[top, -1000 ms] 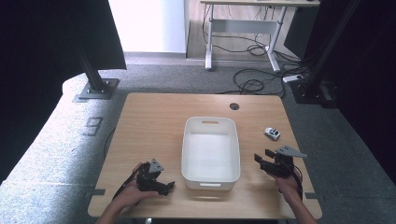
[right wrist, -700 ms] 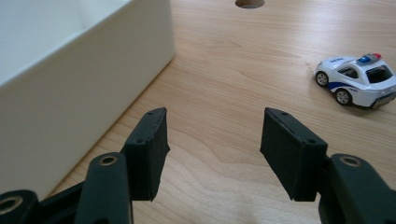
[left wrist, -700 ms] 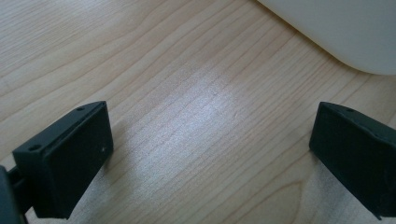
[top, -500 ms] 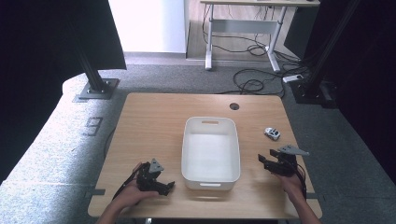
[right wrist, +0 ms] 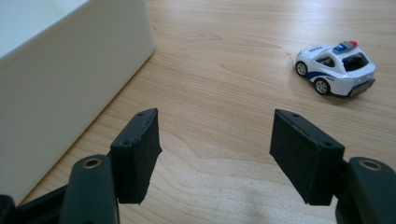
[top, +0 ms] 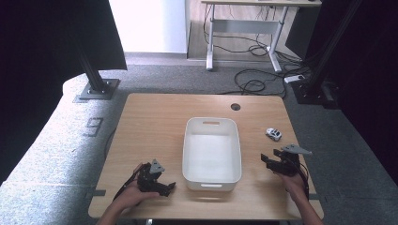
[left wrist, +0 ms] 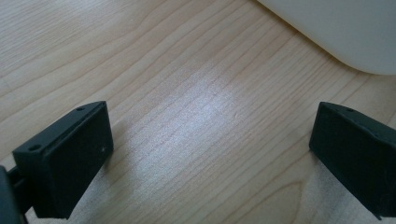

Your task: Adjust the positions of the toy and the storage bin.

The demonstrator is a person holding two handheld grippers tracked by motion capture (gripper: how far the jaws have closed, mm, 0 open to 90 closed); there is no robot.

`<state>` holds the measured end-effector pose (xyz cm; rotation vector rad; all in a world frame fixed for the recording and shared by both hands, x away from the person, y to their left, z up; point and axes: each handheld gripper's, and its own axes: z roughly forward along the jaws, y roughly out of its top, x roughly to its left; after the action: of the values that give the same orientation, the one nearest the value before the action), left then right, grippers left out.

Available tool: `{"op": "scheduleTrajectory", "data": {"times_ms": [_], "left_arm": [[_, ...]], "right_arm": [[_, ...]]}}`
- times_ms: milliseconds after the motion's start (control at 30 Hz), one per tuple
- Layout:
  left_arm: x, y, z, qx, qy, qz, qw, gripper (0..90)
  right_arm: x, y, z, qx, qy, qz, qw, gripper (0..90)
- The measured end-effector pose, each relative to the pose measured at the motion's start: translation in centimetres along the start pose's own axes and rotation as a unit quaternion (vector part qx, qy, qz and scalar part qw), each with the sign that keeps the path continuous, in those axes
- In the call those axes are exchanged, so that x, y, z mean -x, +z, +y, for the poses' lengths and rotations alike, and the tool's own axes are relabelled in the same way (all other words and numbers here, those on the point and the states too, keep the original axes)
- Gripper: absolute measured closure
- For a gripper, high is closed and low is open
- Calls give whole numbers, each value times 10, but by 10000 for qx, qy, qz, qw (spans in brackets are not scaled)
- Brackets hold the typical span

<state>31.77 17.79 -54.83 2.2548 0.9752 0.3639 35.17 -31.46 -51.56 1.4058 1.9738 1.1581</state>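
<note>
**Both grippers spread near the tub, toy car lying ahead**

High view: a white tub sits in the middle of the wooden table. The left gripper rests on the tabletop just left of the tub's near corner, held by the left hand. The right gripper lies to the right of the tub, in the right hand. A small toy police car stands on the wood beyond the right gripper, near it but apart.

Left gripper view: the jaws stand wide apart over bare wood, nothing between them; the tub's rounded corner shows at the upper right.

Right gripper view: the jaws have just been opening and stand apart with nothing between them. The tub wall rises at the left. The police car rests on its wheels ahead and to the right, clear of both jaws.
</note>
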Motion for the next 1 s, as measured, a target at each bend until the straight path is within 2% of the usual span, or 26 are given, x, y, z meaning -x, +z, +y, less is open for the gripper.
{"op": "scheduleTrajectory", "data": {"times_ms": [133, 233, 333, 400, 1000], "left_arm": [[0, 0, 0, 1, 1, 0, 10000, 0], [0, 0, 0, 0, 2, -2, 10000, 0], [0, 0, 0, 1, 3, -4, 10000, 0], [0, 0, 0, 1, 5, -6, 10000, 0], [0, 0, 0, -1, 4, -6, 10000, 0]], "right_arm": [[0, 4, -1, -162, -234, -77, 9996, 298], [1, 6, -1, -224, -260, -123, 9993, 295], [4, 9, -2, -285, -196, -139, 9993, 291], [6, 10, -1, -340, -27, -93, 9994, 291], [6, 16, 13, -256, -33, -61, 9996, 310]]}}
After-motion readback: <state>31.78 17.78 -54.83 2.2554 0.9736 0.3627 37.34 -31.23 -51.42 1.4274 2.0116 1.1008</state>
